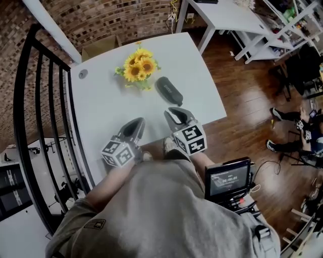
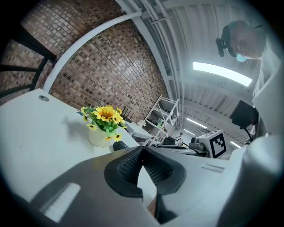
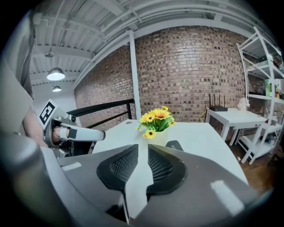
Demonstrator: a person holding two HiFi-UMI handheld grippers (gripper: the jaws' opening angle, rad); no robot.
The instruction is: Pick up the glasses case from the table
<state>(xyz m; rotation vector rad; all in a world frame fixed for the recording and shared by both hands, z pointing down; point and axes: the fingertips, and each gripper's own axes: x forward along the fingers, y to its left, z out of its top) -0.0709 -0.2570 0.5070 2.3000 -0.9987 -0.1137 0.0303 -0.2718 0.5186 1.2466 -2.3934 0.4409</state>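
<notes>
The glasses case [image 1: 168, 90] is a dark oblong that lies flat on the white table [image 1: 101, 106], just right of a pot of sunflowers [image 1: 137, 68]. My right gripper [image 1: 174, 112] hovers a short way in front of the case, pointing at it, jaws a narrow slit apart with nothing between them. In the right gripper view only the end of the case [image 3: 174, 145] shows above the right gripper [image 3: 143, 146]. My left gripper [image 1: 140, 121] is over the table's near edge, left of the right one. Its jaw tips meet, empty. The case [image 2: 119, 145] peeks over the left gripper [image 2: 142, 150].
A black railing [image 1: 45, 126] runs along the table's left side. A cardboard box [image 1: 101, 48] sits behind the table. A white desk [image 1: 227, 15] and shelving stand at the back right. A person [image 1: 303, 126] sits on the wooden floor side at far right.
</notes>
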